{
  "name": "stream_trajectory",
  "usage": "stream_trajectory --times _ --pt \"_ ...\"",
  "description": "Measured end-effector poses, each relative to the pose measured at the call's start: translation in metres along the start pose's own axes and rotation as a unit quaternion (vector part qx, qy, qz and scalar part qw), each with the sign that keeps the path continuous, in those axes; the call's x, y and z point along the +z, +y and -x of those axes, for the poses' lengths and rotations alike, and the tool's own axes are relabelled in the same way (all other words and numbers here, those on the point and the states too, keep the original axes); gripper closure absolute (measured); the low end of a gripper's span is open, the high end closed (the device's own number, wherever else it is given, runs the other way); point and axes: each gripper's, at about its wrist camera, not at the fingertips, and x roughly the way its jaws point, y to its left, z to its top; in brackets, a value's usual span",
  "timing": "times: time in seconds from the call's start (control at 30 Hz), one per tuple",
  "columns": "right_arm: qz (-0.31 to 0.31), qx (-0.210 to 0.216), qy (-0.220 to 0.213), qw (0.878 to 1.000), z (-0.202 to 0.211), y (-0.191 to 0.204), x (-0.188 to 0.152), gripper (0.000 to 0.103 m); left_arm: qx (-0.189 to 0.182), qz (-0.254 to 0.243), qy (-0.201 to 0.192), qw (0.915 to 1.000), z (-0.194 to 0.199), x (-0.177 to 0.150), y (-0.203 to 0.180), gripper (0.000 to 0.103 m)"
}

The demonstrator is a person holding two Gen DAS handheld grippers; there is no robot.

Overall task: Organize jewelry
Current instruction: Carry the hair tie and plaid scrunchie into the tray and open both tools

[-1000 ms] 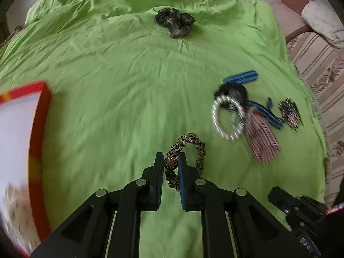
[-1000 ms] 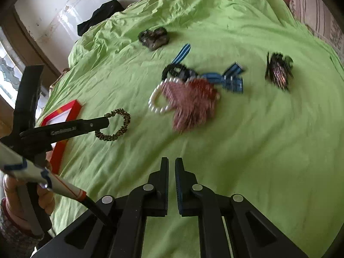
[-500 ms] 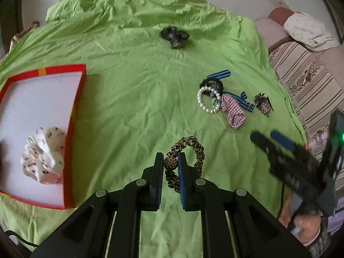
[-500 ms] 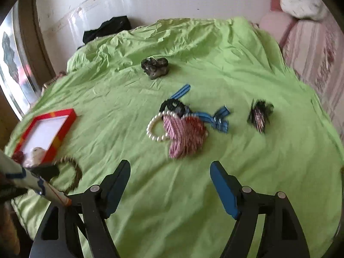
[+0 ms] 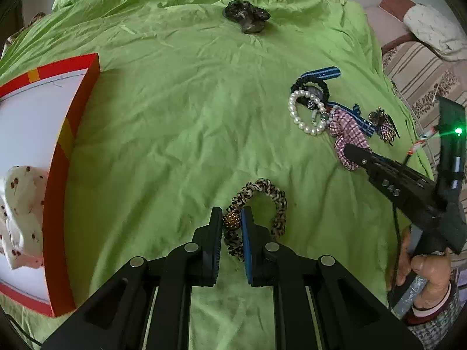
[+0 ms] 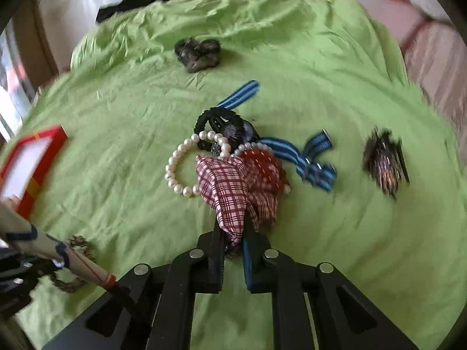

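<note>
Evidently both claws are loaded at once. The left claw (image 5: 232, 224) is clamped on the leopard-print scrunchie (image 5: 262, 204), pinching it at its glittery bead so the loop hangs free above the green bedsheet (image 5: 175, 116). That grip suits a carry toward the red-rimmed box (image 5: 58, 175) at the left, where a white spotted scrunchie (image 5: 17, 213) already lies. The right claw (image 6: 233, 233) is pressed together on the lower edge of the plaid scrunchie (image 6: 233, 186), which still rests in the tangle with the pearl bracelet (image 6: 181, 169), a black hair tie (image 6: 216, 122) and a blue striped strap (image 6: 306, 157). Pulling it out may drag the pearls along.
</note>
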Motion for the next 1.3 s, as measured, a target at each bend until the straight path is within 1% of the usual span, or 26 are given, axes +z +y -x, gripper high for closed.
stream_trajectory --times 0.17,0.37,0.57,0.7,0.8,0.93,1.1,1.3 --pt "-0.04 0.042 -0.008 0.998 0.038 -0.009 -0.021 0.093 -0.006 -0.002 -0.02 0.9998 0.028 -0.011 -0.006 0.091" --pt "-0.062 0.089 -0.019 0.994 0.086 0.0 -0.042 0.093 -0.017 0.007 -0.056 0.9983 0.076 -0.029 -0.007 0.091" --pt "-0.068 0.157 -0.028 0.985 0.123 0.021 -0.046 0.093 -0.013 0.026 -0.093 0.9952 0.125 -0.048 0.011 0.091" --pt "-0.071 0.206 -0.026 0.976 0.14 0.039 -0.046 0.093 0.008 0.04 -0.116 0.9924 0.151 -0.058 0.032 0.091" --pt "-0.073 0.234 -0.017 0.969 0.143 0.052 -0.045 0.093 0.026 0.06 -0.126 0.9899 0.165 -0.065 0.056 0.091" --pt "-0.07 0.262 -0.001 0.963 0.142 0.074 -0.043 0.093 0.033 0.099 -0.133 0.9856 0.176 -0.072 0.094 0.091" --pt "-0.04 0.278 0.022 0.959 0.136 0.113 -0.04 0.093 0.048 0.148 -0.143 0.9775 0.181 -0.078 0.14 0.091" --pt "0.002 0.302 0.056 0.952 0.118 0.172 -0.035 0.093 0.049 0.194 -0.151 0.9681 0.183 -0.085 0.185 0.091"
